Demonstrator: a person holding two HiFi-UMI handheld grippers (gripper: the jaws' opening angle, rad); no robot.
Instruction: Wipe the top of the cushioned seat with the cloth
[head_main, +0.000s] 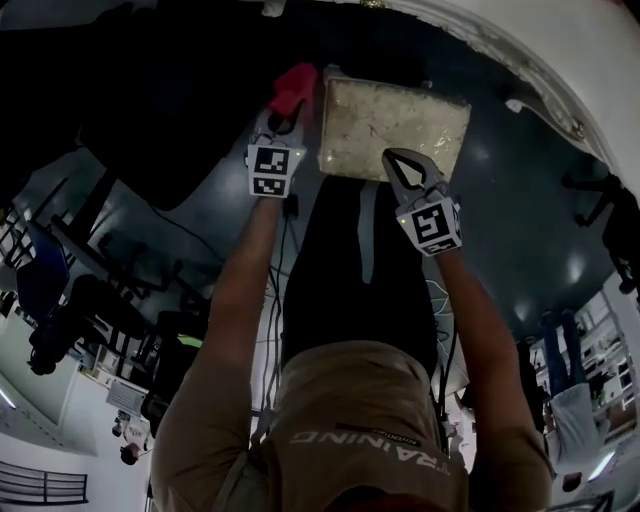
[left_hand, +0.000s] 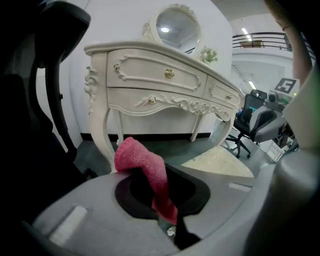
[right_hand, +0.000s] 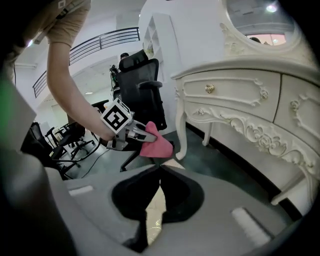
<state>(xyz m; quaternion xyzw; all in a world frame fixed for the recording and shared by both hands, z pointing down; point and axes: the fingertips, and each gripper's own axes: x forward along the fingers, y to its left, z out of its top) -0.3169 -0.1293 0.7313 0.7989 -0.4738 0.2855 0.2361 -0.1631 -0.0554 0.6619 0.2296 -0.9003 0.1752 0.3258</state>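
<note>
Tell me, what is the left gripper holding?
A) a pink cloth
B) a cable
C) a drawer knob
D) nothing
A: the left gripper is shut on the pink cloth, which droops from between its jaws.

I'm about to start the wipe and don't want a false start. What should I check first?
1. Cloth gripped in the left tool: ok, jaws shut on it.
2. Cloth over the seat: not ok, it is off the left edge.
3. Cloth touching the seat: not ok, held apart from it.
4. Seat top bare: ok.
5. Right tool out of the wiping path: not ok, shut and empty over the near edge.
</note>
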